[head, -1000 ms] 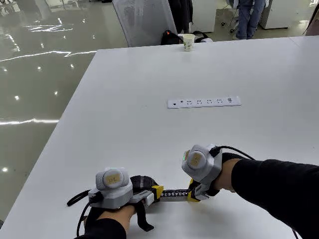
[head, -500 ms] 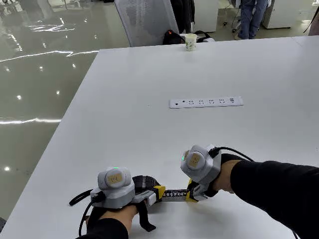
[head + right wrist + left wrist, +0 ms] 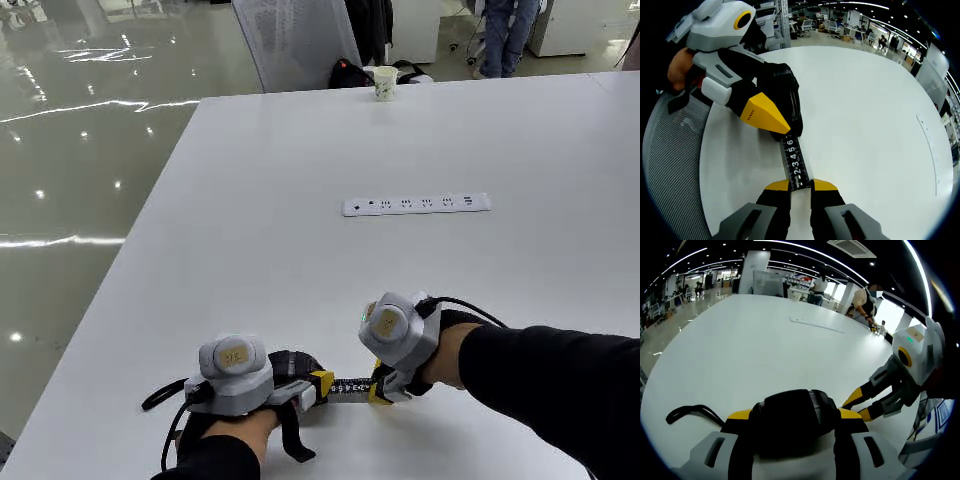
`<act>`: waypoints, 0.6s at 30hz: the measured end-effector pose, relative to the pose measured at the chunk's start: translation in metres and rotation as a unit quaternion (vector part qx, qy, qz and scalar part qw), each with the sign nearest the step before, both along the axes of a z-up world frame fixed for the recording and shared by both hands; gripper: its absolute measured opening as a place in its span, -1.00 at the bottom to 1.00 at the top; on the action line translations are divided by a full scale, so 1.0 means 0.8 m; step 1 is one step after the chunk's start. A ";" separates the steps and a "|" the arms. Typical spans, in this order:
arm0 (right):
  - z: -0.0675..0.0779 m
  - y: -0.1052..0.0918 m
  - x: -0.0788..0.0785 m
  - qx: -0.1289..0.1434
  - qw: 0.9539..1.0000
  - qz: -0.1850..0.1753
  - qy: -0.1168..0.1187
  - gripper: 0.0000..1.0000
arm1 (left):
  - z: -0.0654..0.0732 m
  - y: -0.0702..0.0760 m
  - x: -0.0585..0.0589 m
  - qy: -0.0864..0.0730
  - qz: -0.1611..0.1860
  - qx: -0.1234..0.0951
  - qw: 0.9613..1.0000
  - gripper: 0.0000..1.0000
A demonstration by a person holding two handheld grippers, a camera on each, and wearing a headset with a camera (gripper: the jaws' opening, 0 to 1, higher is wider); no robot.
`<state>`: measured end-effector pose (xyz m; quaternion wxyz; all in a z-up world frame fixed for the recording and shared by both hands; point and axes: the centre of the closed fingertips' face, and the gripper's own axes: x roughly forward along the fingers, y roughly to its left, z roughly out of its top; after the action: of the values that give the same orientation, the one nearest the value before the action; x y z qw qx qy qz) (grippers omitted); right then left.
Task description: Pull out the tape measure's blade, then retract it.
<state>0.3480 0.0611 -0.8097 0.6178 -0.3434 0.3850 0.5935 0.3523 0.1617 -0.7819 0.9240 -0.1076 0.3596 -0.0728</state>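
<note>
A black tape measure (image 3: 291,364) lies near the front edge of the white table (image 3: 300,220), and my left gripper (image 3: 314,385) is shut on its case (image 3: 795,415). A short stretch of blade (image 3: 348,385) runs right from the case to my right gripper (image 3: 377,392). In the right gripper view the blade (image 3: 792,162) shows numbers up to 6, and my right gripper (image 3: 801,186) is shut on its tip. The case (image 3: 785,95) sits just beyond, between the left gripper's yellow-tipped fingers (image 3: 765,112). The right gripper (image 3: 861,405) enters the left gripper view from the right.
A white power strip (image 3: 417,204) lies mid-table. At the far edge stands a paper cup (image 3: 385,83), with a chair (image 3: 290,45) behind it. The table's left edge (image 3: 130,250) drops to a shiny floor. The tape measure's black strap (image 3: 290,440) trails toward me.
The right gripper has moved a little left toward the case, so the exposed blade is slightly shorter. The left gripper has kept its hold on the case.
</note>
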 end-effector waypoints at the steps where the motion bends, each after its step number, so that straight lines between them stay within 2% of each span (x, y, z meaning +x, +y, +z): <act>1: 0.000 0.001 0.000 0.001 1.000 -0.001 0.000 -0.77 | 0.000 0.000 0.000 0.000 0.000 0.000 1.000 0.19; 18: -0.002 0.007 -0.001 0.009 1.000 -0.007 0.006 -0.77 | -0.001 0.000 0.000 0.002 0.001 -0.003 1.000 0.19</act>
<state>0.3469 0.0666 -0.8112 0.6230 -0.3315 0.3858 0.5942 0.3520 0.1618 -0.7824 0.9229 -0.1107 0.3615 -0.0728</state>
